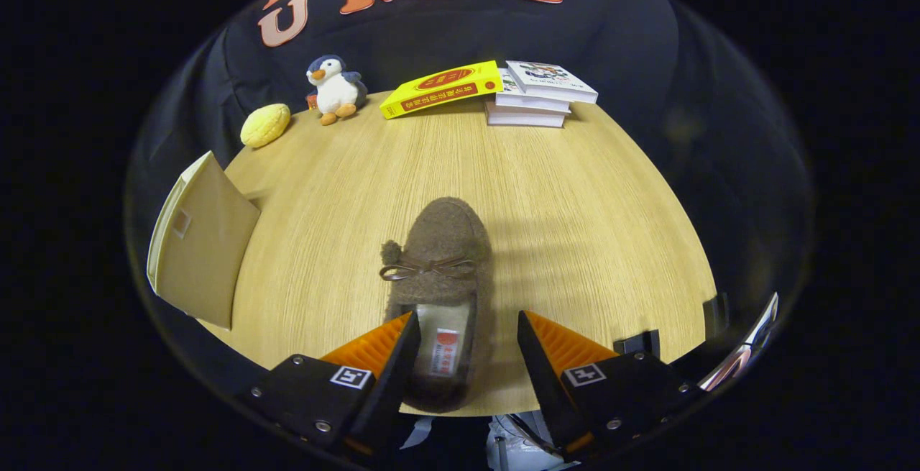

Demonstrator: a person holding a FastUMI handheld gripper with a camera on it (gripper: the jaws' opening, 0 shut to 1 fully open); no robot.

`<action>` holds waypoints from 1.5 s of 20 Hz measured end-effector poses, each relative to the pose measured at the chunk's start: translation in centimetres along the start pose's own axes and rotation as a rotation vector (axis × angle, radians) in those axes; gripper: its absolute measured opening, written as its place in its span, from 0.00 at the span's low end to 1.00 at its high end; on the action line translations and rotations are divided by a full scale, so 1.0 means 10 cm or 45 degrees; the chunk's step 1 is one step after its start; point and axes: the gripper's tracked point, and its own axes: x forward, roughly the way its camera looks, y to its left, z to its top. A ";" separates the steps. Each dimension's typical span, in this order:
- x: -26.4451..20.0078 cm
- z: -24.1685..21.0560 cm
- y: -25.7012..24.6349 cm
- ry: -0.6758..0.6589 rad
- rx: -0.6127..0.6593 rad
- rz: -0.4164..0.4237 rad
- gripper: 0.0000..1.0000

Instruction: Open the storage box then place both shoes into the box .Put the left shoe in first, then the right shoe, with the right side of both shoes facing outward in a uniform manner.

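Brown fleece shoe lying on the table, seen along the tool. The tool's two fingers stand spread apart with nothing clamped between them; the shoe's heel end and open collar lie in the gap, nearer the left finger than the right, though whether either finger touches the shoe cannot be told. The shoe's long axis runs straight away from the tool, heel toward it, toe and bow pointing onward to the stack of books at the table's far edge. Relative to the shoe, the storage box stands well apart to the left, at the table's left edge, its lid apparently raised. The next move appears to be a closing of the fingers across the heel, which the shoe's alignment favours; a slight shift leftward would centre it.
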 end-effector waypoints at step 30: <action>0.03 0.31 0.34 0.057 0.327 0.125 0.05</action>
